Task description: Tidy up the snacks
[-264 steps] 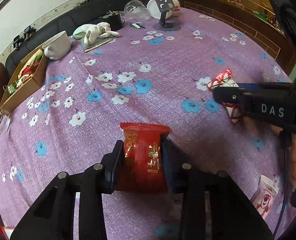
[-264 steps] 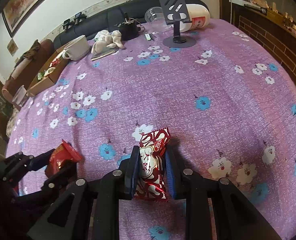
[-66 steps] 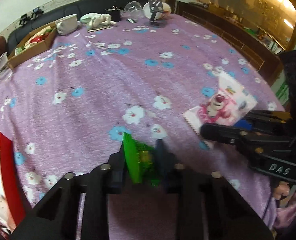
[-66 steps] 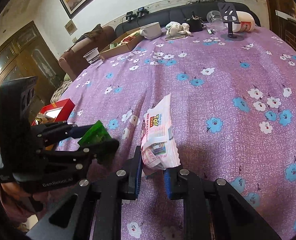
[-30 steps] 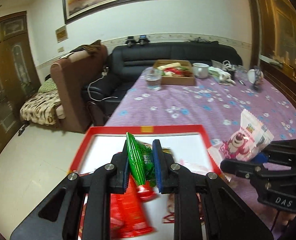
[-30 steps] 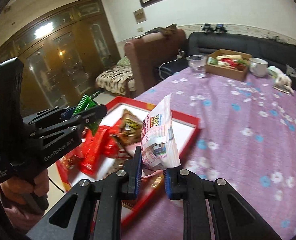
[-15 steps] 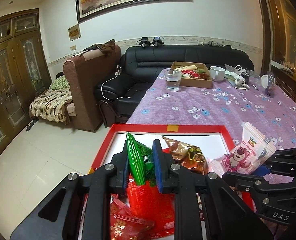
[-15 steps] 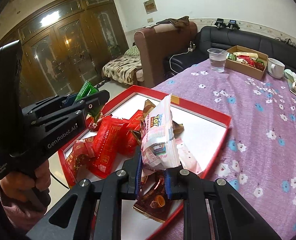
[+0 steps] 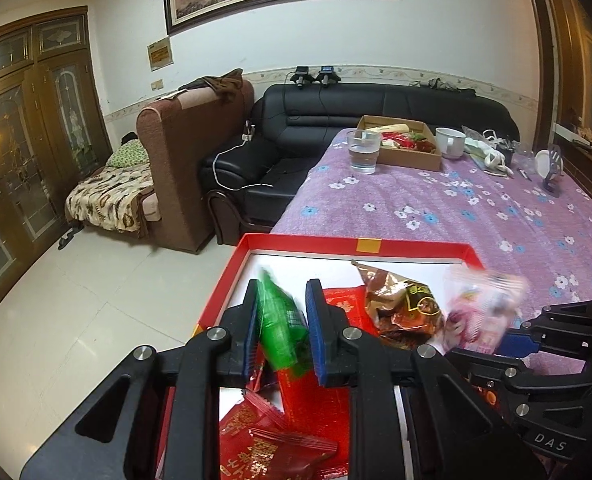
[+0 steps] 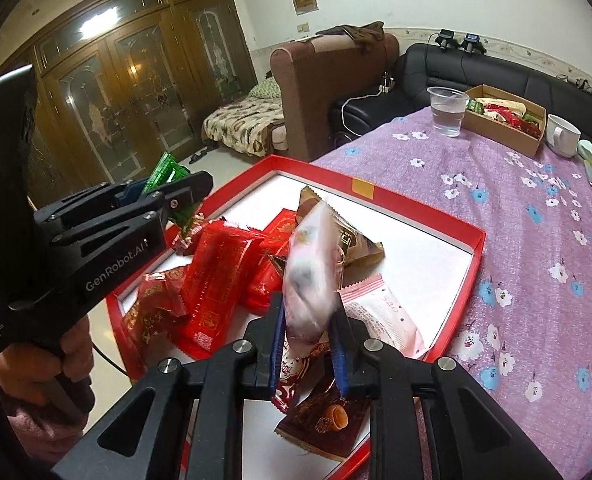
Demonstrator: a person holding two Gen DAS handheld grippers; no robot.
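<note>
A red-rimmed tray [image 9: 396, 247] with a white floor sits at the table's near corner and also shows in the right wrist view [image 10: 478, 248]. It holds several red packets [image 10: 215, 276] and a brown packet [image 9: 404, 306]. My left gripper [image 9: 281, 334] hangs over the tray with its jaws parted; a blurred green packet [image 9: 279, 330] tilts loose between them. My right gripper [image 10: 308, 344] is over the tray's right side, jaws parted; a blurred pink-and-white packet [image 10: 312, 276] slips between them. The left gripper [image 10: 175, 200] and the green packet [image 10: 163, 174] also show in the right wrist view.
The table wears a purple flowered cloth [image 9: 476, 208]. At its far end stand a plastic cup of water [image 9: 363, 151], a cardboard box of snacks [image 9: 404, 142] and a white mug [image 9: 450, 142]. A black sofa [image 9: 296, 136] and a brown armchair [image 9: 183, 160] stand beyond.
Both grippers have opened over the tray since half a second ago. The green packet and the pink-and-white packet have come loose and are dropping, both blurred.
</note>
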